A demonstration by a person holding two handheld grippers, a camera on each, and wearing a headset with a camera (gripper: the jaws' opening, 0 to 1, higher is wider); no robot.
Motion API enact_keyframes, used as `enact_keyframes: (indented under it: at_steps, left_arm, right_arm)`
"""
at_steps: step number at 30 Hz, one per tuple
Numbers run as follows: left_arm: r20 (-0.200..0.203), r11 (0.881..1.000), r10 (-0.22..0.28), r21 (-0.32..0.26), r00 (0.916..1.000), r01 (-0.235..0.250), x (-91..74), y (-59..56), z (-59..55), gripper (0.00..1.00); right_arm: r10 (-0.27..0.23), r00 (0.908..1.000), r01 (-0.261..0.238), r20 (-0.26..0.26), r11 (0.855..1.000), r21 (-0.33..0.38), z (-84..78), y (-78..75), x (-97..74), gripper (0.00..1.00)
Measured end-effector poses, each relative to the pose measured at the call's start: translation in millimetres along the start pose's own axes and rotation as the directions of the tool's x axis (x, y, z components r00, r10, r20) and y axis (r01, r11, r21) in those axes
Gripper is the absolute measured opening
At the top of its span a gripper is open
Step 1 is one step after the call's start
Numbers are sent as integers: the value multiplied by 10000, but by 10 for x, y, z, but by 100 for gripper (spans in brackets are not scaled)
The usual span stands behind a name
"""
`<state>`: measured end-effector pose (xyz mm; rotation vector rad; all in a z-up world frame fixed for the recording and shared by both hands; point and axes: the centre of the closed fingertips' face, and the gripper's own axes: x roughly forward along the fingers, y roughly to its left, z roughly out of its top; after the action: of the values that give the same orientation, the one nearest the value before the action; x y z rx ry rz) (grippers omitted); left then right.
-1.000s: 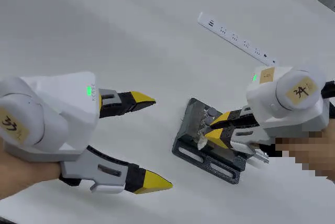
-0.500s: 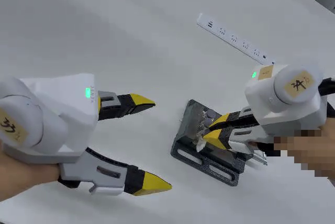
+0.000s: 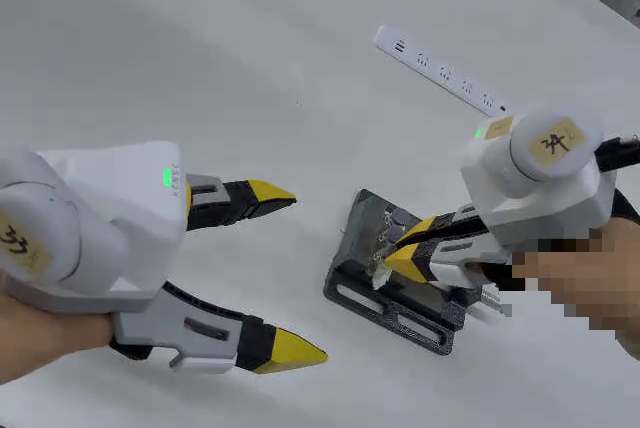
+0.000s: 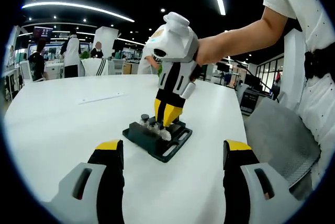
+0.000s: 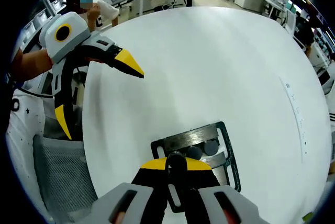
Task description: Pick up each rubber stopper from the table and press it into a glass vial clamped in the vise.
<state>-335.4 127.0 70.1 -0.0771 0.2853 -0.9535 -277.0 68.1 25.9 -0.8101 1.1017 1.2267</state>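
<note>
A black vise point(image 3: 392, 306) lies on the white table and clamps a row of small glass vials point(image 4: 149, 123). Two of them show dark stoppers point(image 5: 203, 149) in their mouths. My right gripper point(image 3: 397, 251) reaches down over the near end of the row. Its yellow-tipped jaws are shut on a dark rubber stopper point(image 5: 176, 158), held right at the top of a vial point(image 3: 383, 270). To the left of the vise, my left gripper point(image 3: 288, 271) hovers wide open above bare table, holding nothing. The vise point(image 4: 157, 141) lies straight ahead of it, between its jaws point(image 4: 174, 146).
A white power strip point(image 3: 445, 73) lies on the table beyond the vise. The table's edge and a grey chair point(image 4: 282, 140) are on the person's side. Desks and several people are far off in the room.
My right gripper has edged slightly left and down over the vise with the stopper. The left gripper has stayed open in place.
</note>
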Motion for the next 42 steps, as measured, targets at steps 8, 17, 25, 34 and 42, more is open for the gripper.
enact_keyframes:
  at_steps: [8, 17, 25, 34, 42]
  left_arm:
    - [-6, 10000, -5, 9, 10000, 5, 9, 7, 5, 77]
    - [-46, 10000, 7, -3, 10000, -7, -16, 4, 0, 76]
    - [-42, 10000, 48, 22, 10000, -48, -37, 8, 6, 77]
    - [-85, 10000, 0, 47, 10000, 1, -35, -14, -1, 76]
    - [-151, 10000, -62, 42, 9999, 62, -33, -27, -18, 76]
  right_arm:
    - [-179, 9996, 160, -215, 9965, -824, -1, -15, 16, 4]
    - [-220, 9998, 219, 2, 9958, -889, -7, -25, 20, 7]
    - [-276, 9995, 288, 160, 9961, -837, -11, -12, 25, 10]
    - [-517, 9977, 556, 429, 9938, -964, 3, -70, -157, 6]
    - [-321, 9978, 376, 586, 9948, -949, 18, -55, -182, 4]
